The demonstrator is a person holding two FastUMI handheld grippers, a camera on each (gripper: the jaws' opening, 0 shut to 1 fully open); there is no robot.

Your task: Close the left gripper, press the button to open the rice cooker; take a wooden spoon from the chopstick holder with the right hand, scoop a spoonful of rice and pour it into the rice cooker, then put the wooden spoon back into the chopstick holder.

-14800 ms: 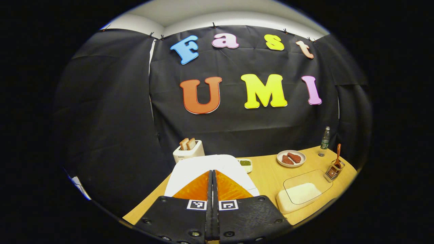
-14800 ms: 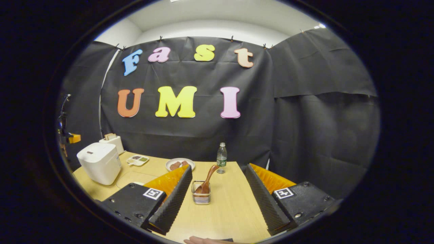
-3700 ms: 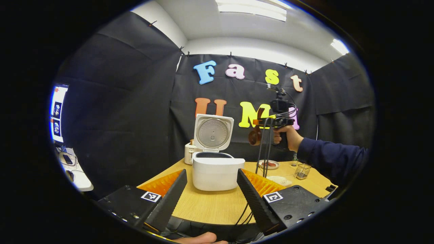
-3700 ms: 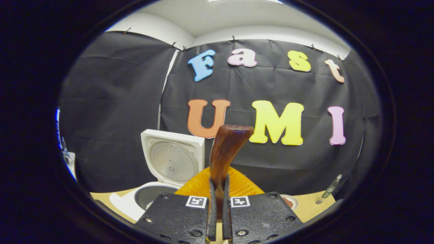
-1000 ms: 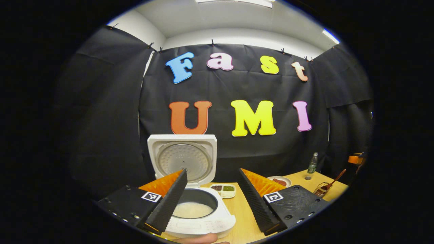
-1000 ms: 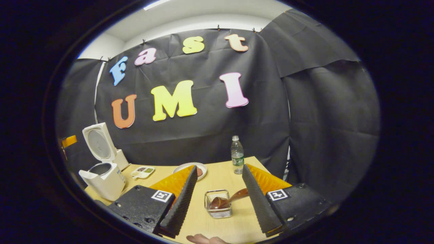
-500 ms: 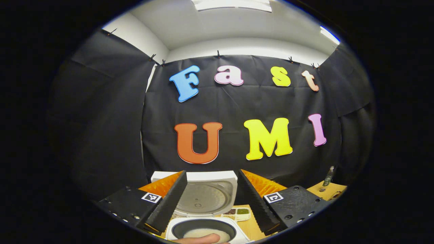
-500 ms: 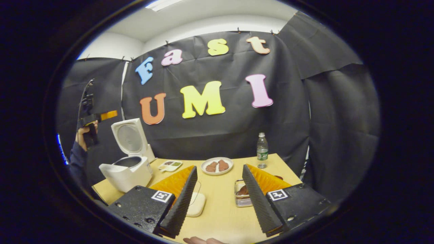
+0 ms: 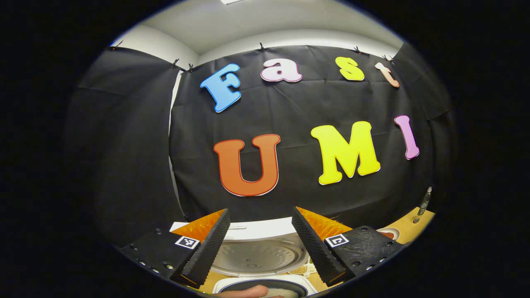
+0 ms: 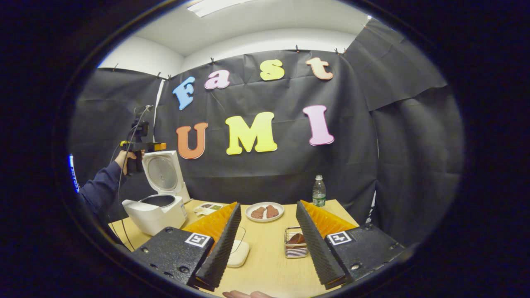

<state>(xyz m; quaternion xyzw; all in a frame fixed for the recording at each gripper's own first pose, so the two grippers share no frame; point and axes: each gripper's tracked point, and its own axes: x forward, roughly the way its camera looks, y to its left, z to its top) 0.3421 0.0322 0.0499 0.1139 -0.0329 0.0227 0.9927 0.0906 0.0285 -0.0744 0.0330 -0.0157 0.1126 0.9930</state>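
Note:
The white rice cooker (image 10: 155, 213) stands at the table's left end with its lid (image 10: 161, 174) raised. In the left gripper view the lid (image 9: 256, 254) lies just below my open left gripper (image 9: 260, 210), and the pot with white rice (image 9: 285, 291) peeks in at the bottom. In the right gripper view a hand holds the left gripper (image 10: 157, 145) level with the lid's top edge. My right gripper (image 10: 268, 205) is open and holds nothing. The wooden spoon (image 10: 296, 239) rests in the wire chopstick holder (image 10: 294, 248), partly behind my right finger.
On the wooden table (image 10: 265, 269) are a plate of meat (image 10: 264, 212), a water bottle (image 10: 318, 191), a small divided dish (image 10: 208, 207) and a lidded rice container (image 10: 239, 252). A sleeve (image 10: 97, 192) reaches in at the left. A fingertip (image 9: 248, 291) shows at the bottom.
The left gripper has come nearer to the raised lid, which now sits lower between its fingers. The right gripper has drawn back slightly from the holder, still open.

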